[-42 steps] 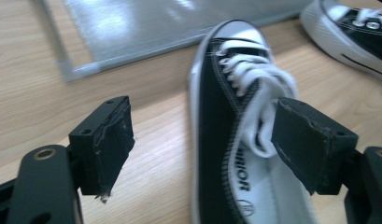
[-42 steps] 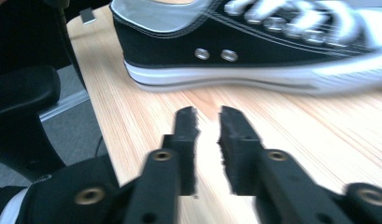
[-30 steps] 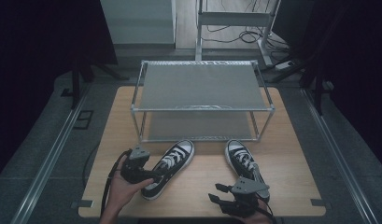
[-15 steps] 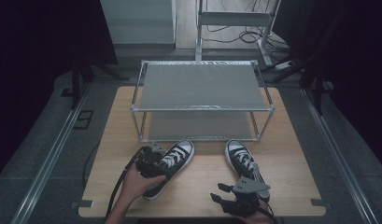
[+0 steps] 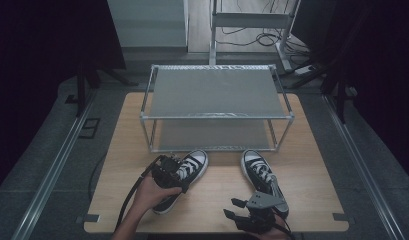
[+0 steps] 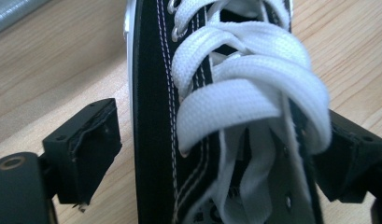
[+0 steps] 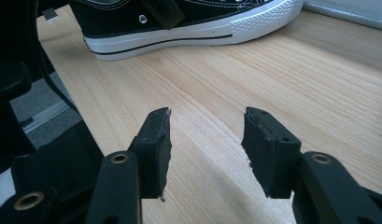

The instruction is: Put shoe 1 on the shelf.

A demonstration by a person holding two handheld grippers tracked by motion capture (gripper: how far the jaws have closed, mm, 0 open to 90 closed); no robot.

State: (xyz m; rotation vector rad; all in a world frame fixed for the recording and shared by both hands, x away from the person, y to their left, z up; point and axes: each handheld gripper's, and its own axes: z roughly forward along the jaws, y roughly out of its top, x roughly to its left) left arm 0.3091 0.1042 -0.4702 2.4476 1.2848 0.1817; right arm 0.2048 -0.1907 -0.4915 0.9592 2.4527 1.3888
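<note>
The left shoe is cut off at its toe and heel.

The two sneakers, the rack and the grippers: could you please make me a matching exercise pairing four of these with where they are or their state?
Things:
1. left sneaker
2. right sneaker
3. rack
4. right gripper

Places or states:
A. stands at the back of the table
B. open over bare wood
C. between the left gripper's open jaws
D. lies untouched beside the right gripper

Pairs: 1-C, 2-D, 3-A, 4-B
</note>
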